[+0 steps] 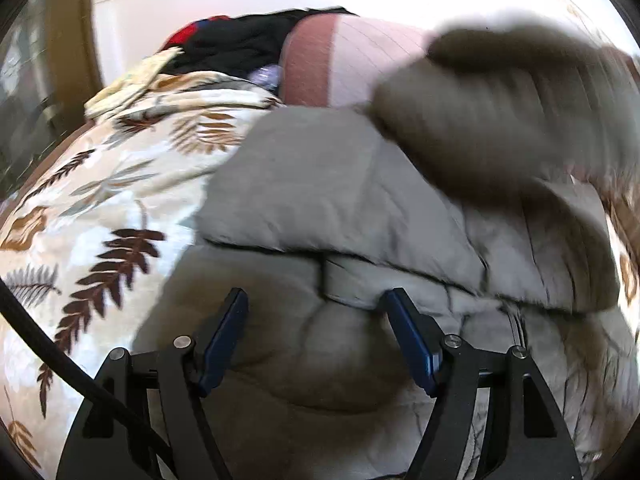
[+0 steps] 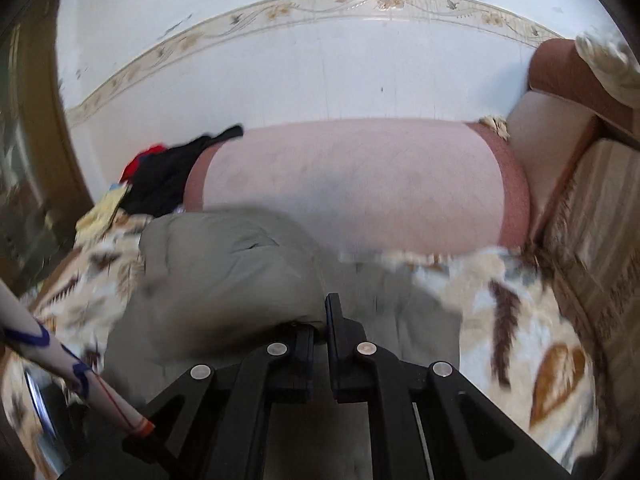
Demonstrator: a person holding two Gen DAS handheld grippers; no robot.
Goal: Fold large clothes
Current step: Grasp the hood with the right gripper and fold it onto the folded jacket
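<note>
A large grey padded garment [image 1: 340, 200] lies partly folded on a leaf-patterned blanket [image 1: 92, 216]. My left gripper [image 1: 316, 304] is open just above the garment's near part, holding nothing. A blurred grey flap of the garment [image 1: 512, 108] hangs lifted at the upper right of the left wrist view. In the right wrist view, my right gripper [image 2: 324, 320] is shut on an edge of the grey garment [image 2: 224, 272] and holds it up off the blanket [image 2: 520, 332].
A pink cushion [image 2: 352, 184] lies against the white wall behind the blanket. A pile of black and red clothes [image 2: 168, 172] sits at its left end. A sofa arm [image 2: 592, 208] stands at the right. A white sleeve [image 2: 60, 356] shows at lower left.
</note>
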